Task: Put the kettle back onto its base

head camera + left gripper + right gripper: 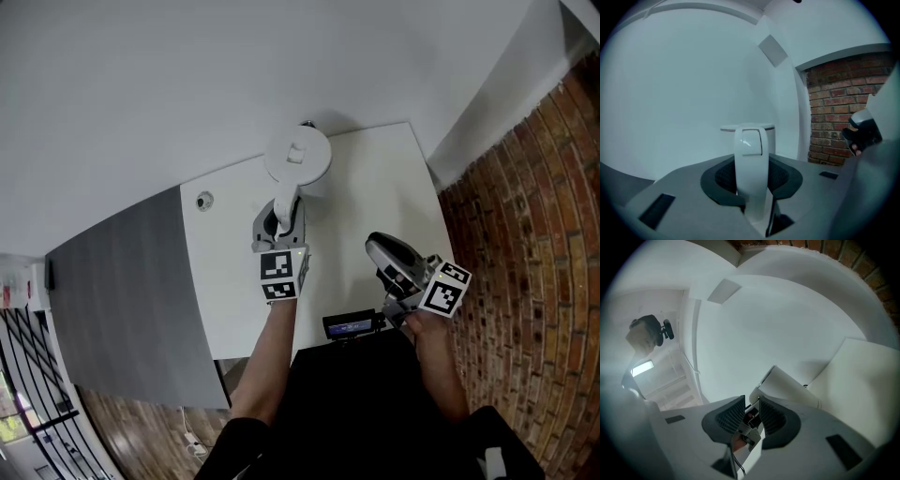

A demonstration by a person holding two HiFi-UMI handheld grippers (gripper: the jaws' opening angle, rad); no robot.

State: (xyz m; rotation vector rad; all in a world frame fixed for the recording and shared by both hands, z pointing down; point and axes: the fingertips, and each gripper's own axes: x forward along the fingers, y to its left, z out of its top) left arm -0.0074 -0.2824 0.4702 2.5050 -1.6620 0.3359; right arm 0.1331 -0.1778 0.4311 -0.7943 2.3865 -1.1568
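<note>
A white kettle (pixel 297 155) is at the far side of the white table (pixel 375 178), seen from above. Its handle (pixel 284 204) runs back toward me, and my left gripper (pixel 278 221) is shut on it. In the left gripper view the handle (pixel 749 164) fills the space between the dark pads (pixel 722 180), with the kettle's body (pixel 771 137) just beyond. The base is not visible; whether it lies under the kettle I cannot tell. My right gripper (pixel 375 247) hovers to the right, apart from the kettle (pixel 787 389); its jaws (pixel 751 401) stand slightly apart with nothing held.
A small round grommet (pixel 203 200) sits in the table's left part. A grey panel (pixel 122 281) adjoins the table on the left. A brick wall (pixel 534 234) rises to the right. A dark device with a lit screen (pixel 349 325) is near the front edge.
</note>
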